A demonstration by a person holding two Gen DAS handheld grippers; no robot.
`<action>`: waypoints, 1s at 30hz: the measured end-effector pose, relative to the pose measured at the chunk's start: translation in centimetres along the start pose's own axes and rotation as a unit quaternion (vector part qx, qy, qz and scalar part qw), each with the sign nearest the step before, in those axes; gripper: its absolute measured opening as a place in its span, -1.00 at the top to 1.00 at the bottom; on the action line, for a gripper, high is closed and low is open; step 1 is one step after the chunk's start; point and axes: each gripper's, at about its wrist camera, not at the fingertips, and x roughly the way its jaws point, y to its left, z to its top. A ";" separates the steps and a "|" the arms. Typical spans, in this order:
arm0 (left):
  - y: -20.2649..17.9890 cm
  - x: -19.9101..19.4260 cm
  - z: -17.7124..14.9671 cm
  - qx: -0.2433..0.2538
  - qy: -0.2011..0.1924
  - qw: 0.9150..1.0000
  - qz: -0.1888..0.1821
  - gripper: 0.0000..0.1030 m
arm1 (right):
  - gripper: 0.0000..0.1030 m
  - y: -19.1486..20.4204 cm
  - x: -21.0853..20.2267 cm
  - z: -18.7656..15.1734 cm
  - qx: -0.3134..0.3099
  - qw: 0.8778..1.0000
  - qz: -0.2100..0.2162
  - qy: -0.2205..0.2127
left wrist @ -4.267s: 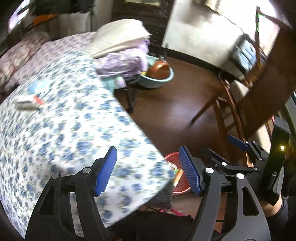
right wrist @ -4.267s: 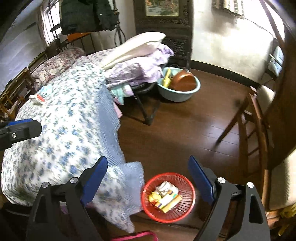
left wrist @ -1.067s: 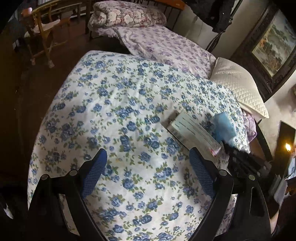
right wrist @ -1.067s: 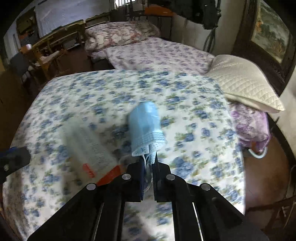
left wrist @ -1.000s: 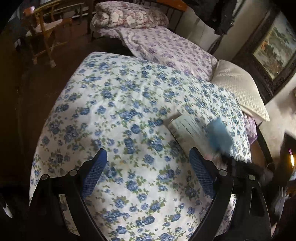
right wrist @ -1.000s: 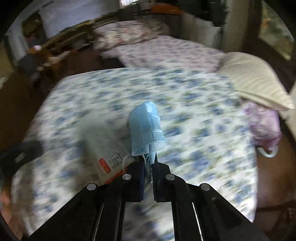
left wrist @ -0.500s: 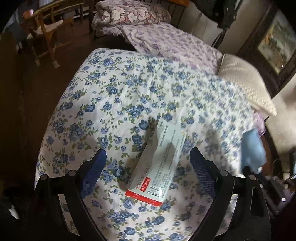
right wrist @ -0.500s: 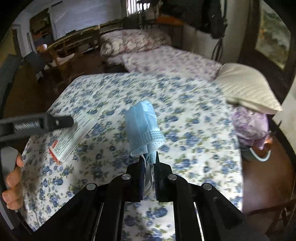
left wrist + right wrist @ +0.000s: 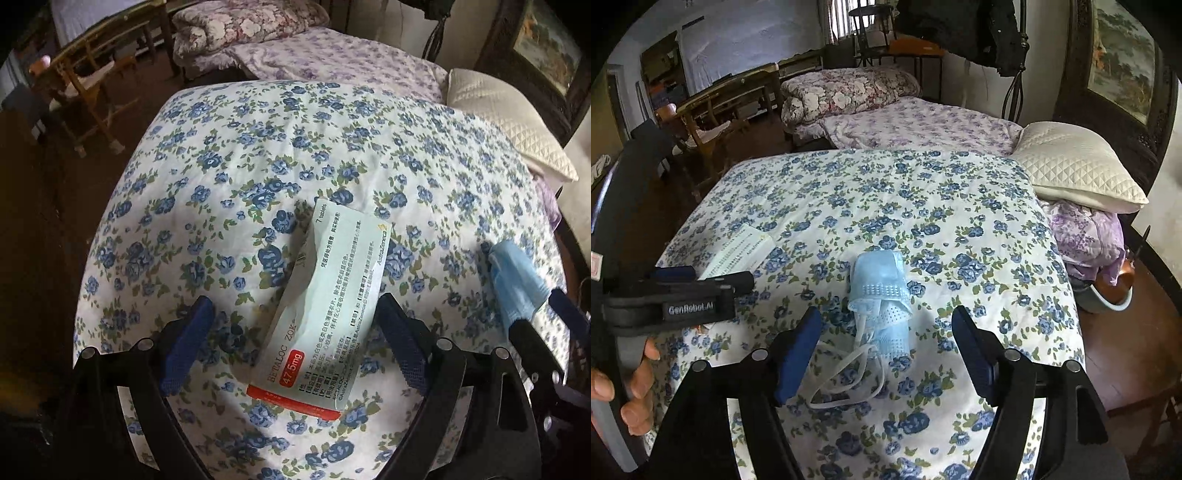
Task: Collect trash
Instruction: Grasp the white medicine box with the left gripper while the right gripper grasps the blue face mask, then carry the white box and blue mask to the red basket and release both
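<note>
My right gripper has just been spreading its jaws, and they now stand wide with the crumpled light-blue paper face mask lying between them, untouched by either blue pad. The mask rests on the white quilt printed with blue flowers, its white ear loops trailing toward me across the fabric.

My left gripper is also spread wide. Between its fingers lies the flattened pale-green medicine carton with a red band at its near end. The left pad stands clear of it; the right pad looks to be just beside the carton's edge, and I cannot tell whether it touches. The carton lies flat on the same quilt, tilted so its far end leans right. In the left wrist view the mask shows at the right edge, with one dark arm of the other gripper in front of it.

In the right wrist view, a hand grips the left gripper's handle at the left edge, and the carton's far end shows past it.

Farther off, a cream quilted pillow sits at the quilt's far right corner on a bundle of lilac cloth. Behind the quilt stretches a purple-flowered bedspread with a rolled rose-patterned quilt on it. A wooden chair stands on the dark floor to the left.
</note>
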 end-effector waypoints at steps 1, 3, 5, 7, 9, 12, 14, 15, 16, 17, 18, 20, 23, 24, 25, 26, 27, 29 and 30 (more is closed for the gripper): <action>0.0 0.0 -0.1 0.003 -0.001 1.000 0.002 -0.65 | -0.40 0.0 0.3 0.1 0.001 1.000 -0.001 0.001; -0.1 -0.2 -0.2 0.005 -0.004 1.000 0.002 -0.58 | -0.40 0.1 0.9 0.3 0.006 1.000 -0.003 0.005; -0.3 -0.4 -0.3 0.009 -0.007 1.000 0.002 -0.46 | -0.40 0.2 1.5 0.5 0.009 1.000 -0.008 0.010; -0.5 -0.6 -0.4 0.017 -0.010 1.000 0.001 -0.36 | -0.39 0.3 2.0 0.8 0.009 1.000 -0.016 0.013; -0.7 -0.8 -0.5 0.021 -0.009 1.000 -0.002 -0.18 | -0.37 0.2 2.5 0.9 0.011 1.000 -0.013 0.017; -1.1 -1.0 -0.6 0.029 -0.011 1.000 -0.002 0.02 | 0.02 0.1 3.0 1.0 0.014 1.000 -0.009 0.023; -1.2 -1.1 -0.8 0.032 -0.013 0.999 0.000 0.02 | 0.22 0.0 3.1 1.0 0.016 1.000 -0.010 0.024; -1.2 -1.1 -0.8 0.032 -0.012 0.999 0.000 0.03 | 0.30 -0.1 3.0 1.0 0.017 1.000 -0.010 0.022; -1.2 -1.2 -0.8 0.032 -0.010 0.999 0.000 0.03 | 0.32 -0.2 3.0 0.9 0.019 1.000 -0.007 0.022; -1.2 -1.2 -0.8 0.033 -0.008 0.999 -0.001 0.03 | 0.35 -0.2 3.0 0.9 0.021 1.000 -0.005 0.022; -1.3 -1.2 -0.8 0.033 -0.007 0.999 -0.004 0.03 | 0.40 -0.3 2.9 0.8 0.022 1.000 -0.004 0.022; -1.6 -1.4 -0.9 0.037 -0.006 0.999 -0.010 0.03 | 0.42 -0.4 2.7 0.7 0.023 1.000 -0.005 0.019; -1.8 -1.8 -1.1 0.042 -0.010 0.999 -0.011 0.03 | 0.43 -0.7 2.1 0.3 0.028 0.999 -0.004 0.016; -1.8 -1.9 -1.1 0.042 -0.011 0.999 -0.012 0.03 | 0.43 -0.8 1.9 0.2 0.031 0.999 -0.004 0.014; -1.9 -2.1 -1.1 0.042 -0.013 0.999 -0.015 0.03 | 0.43 -1.0 1.6 0.0 0.033 0.999 -0.003 0.013; -2.0 -2.3 -1.1 0.042 -0.014 0.999 -0.015 0.03 | 0.44 -1.1 1.3 -0.1 0.033 0.999 -0.003 0.013; -1.9 -2.3 -1.1 0.043 -0.015 0.999 -0.016 0.03 | 0.44 -1.2 0.8 -0.4 0.033 0.999 -0.004 0.011; -2.1 -2.6 -1.1 0.044 -0.015 0.999 -0.018 0.03 | 0.44 -1.6 0.1 -0.7 0.034 0.999 -0.004 0.008; -2.1 -2.6 -1.1 0.046 -0.015 0.999 -0.020 0.03 | 0.44 -1.9 -0.6 -1.2 0.038 0.999 -0.002 0.005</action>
